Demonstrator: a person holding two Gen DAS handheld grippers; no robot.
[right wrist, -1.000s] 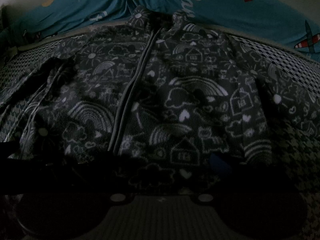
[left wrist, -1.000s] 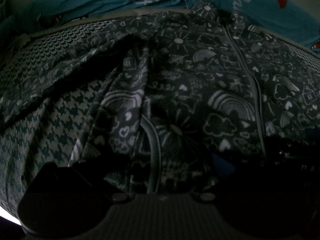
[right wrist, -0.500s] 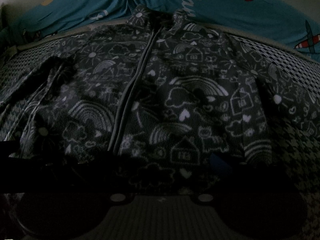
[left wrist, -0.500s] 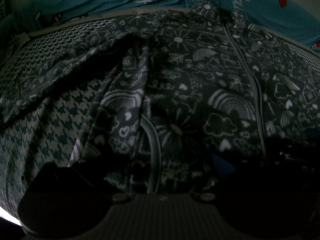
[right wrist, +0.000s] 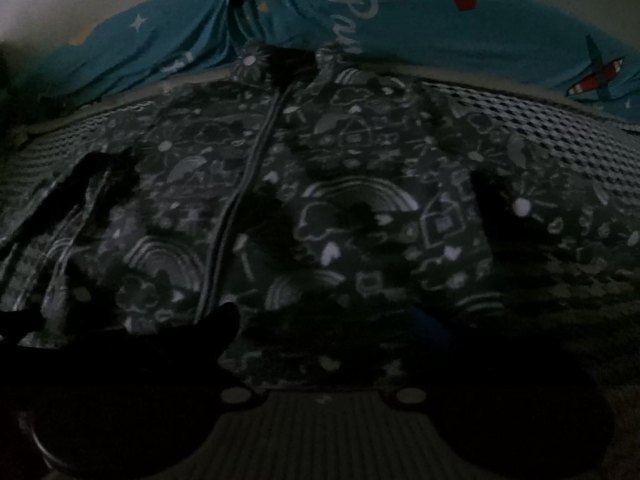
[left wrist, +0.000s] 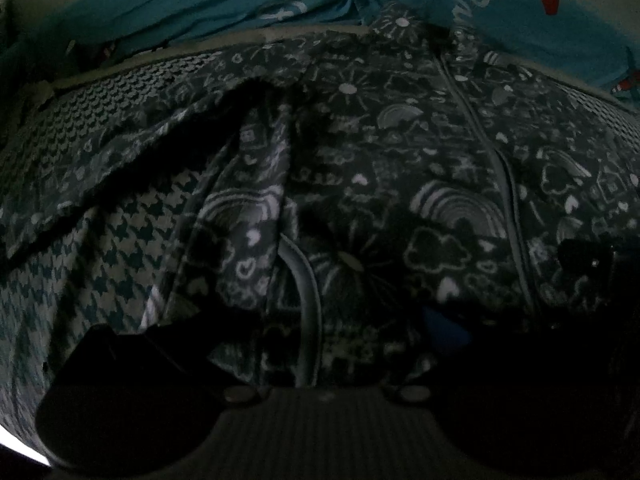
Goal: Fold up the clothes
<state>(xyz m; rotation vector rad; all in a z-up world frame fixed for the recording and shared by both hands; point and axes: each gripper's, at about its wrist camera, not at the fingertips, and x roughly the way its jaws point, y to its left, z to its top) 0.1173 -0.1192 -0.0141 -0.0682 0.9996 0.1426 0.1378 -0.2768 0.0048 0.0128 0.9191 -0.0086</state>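
1. Since the earlier frames the right gripper [right wrist: 324, 344] has drawn back and lifted a little: more blue sheet [right wrist: 420, 28] shows beyond the jacket [right wrist: 360, 208], and its picture is blurred. The left view is almost unchanged.
2. The left view shows a sleeve [left wrist: 120, 160] spread out to the left over the houndstooth cover [left wrist: 120, 240], and a curved pocket seam [left wrist: 304, 280] just ahead of the left gripper [left wrist: 324, 340]. The right view shows the whole front, zip [right wrist: 240, 184] running away from the gripper to the collar [right wrist: 288, 60].
3. Both grippers sit low over the hem, their fingers lost in darkness; I cannot tell whether either is spread, pressed together or pinching cloth.
4. The jacket lies flat, front up, directly ahead of both grippers.
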